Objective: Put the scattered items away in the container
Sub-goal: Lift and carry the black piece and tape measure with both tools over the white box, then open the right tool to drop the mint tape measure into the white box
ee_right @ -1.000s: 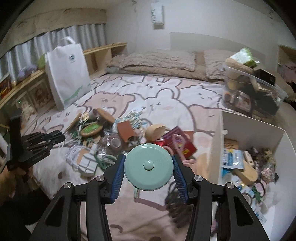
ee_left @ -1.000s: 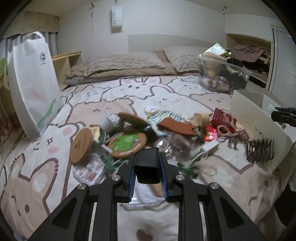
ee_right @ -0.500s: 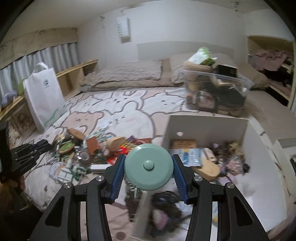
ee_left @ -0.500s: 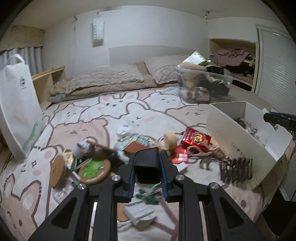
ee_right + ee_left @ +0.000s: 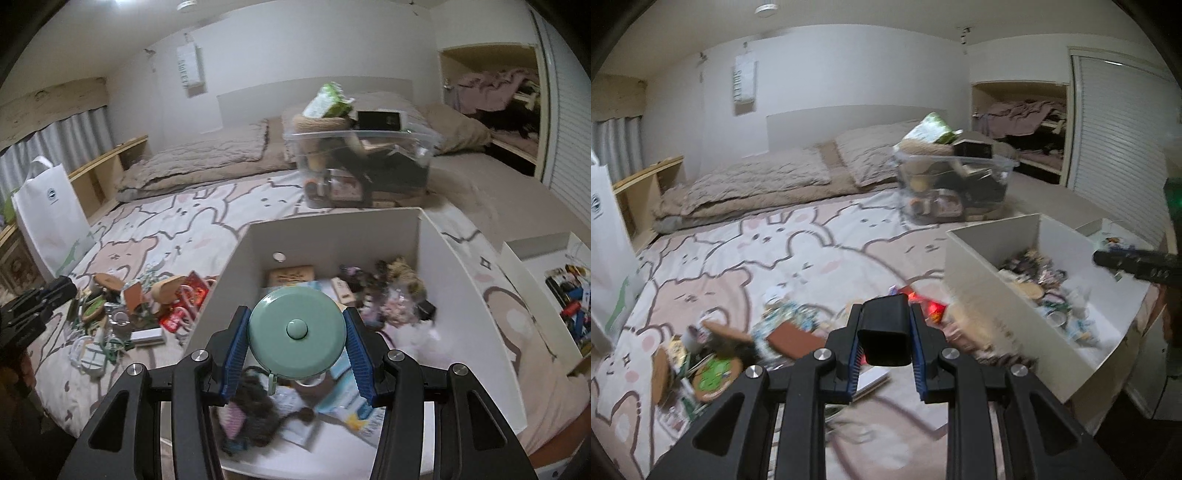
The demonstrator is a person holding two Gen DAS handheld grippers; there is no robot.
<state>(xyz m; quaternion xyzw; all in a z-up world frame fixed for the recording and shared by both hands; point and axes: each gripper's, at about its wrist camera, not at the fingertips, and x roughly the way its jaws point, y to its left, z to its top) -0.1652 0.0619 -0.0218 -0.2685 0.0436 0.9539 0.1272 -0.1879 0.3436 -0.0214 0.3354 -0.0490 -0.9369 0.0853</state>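
My left gripper (image 5: pixel 885 320) is shut on a small black boxy case (image 5: pixel 884 345), above the scattered pile (image 5: pixel 783 332) on the bed. The open white box (image 5: pixel 990 291) stands to its right, and the right gripper's dark tip (image 5: pixel 1134 260) reaches over it. In the right wrist view, my right gripper (image 5: pixel 295 314) is shut on a round mint-green tape measure (image 5: pixel 280 343), above the white box (image 5: pixel 332 236), which holds several small items. The pile (image 5: pixel 147 302) lies left of the box. The left gripper (image 5: pixel 40 302) shows at the left edge.
A clear plastic bin (image 5: pixel 953 188) full of things sits behind the white box. A white tote bag (image 5: pixel 51 218) stands at the bed's left side. Pillows and a duvet (image 5: pixel 757 184) lie at the back. Another open box (image 5: pixel 554 280) is at the right.
Both grippers swung right, from the pile towards the white box. The right one, with the tape measure, went from over the pile to over the box. The left one rose with the black case.
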